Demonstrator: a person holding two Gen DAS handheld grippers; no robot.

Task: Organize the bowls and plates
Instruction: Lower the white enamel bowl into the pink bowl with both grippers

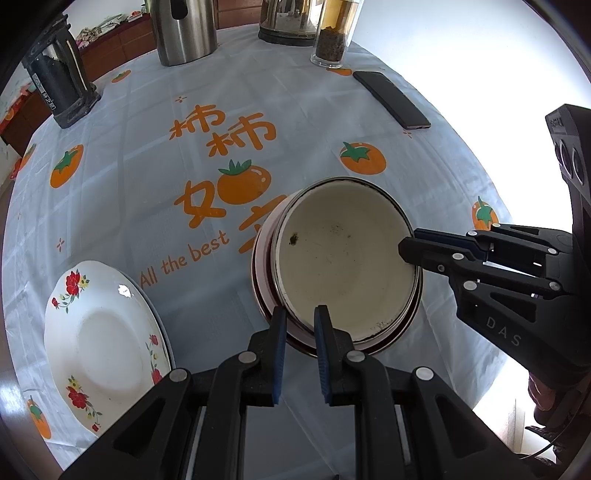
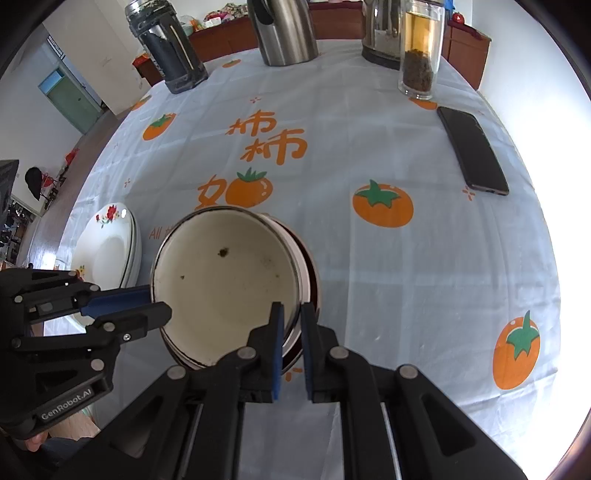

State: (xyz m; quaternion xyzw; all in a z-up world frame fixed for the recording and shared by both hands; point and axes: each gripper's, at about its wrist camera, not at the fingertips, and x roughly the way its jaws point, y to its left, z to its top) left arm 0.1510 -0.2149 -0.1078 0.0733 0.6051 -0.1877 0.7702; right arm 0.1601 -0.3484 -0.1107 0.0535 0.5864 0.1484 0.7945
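Observation:
A cream enamel bowl (image 1: 343, 254) sits tilted inside a pink-and-dark-red bowl (image 1: 264, 280) on the tablecloth. My left gripper (image 1: 300, 317) is shut on the cream bowl's near rim. My right gripper (image 2: 291, 314) is shut on the rim at the opposite side; it also shows in the left wrist view (image 1: 408, 245). The left gripper also shows in the right wrist view (image 2: 157, 301), next to the cream bowl (image 2: 225, 280) and the outer bowl (image 2: 308, 273). A white floral plate (image 1: 103, 339) lies to the left, also in the right wrist view (image 2: 109, 247).
A black phone (image 1: 391, 99) lies at the far right. A glass tea tumbler (image 1: 332, 33), a steel jug (image 1: 184, 29), a kettle (image 1: 288, 22) and a dark jar (image 1: 59, 81) stand along the far edge. The tablecloth (image 1: 147, 155) has orange persimmon prints.

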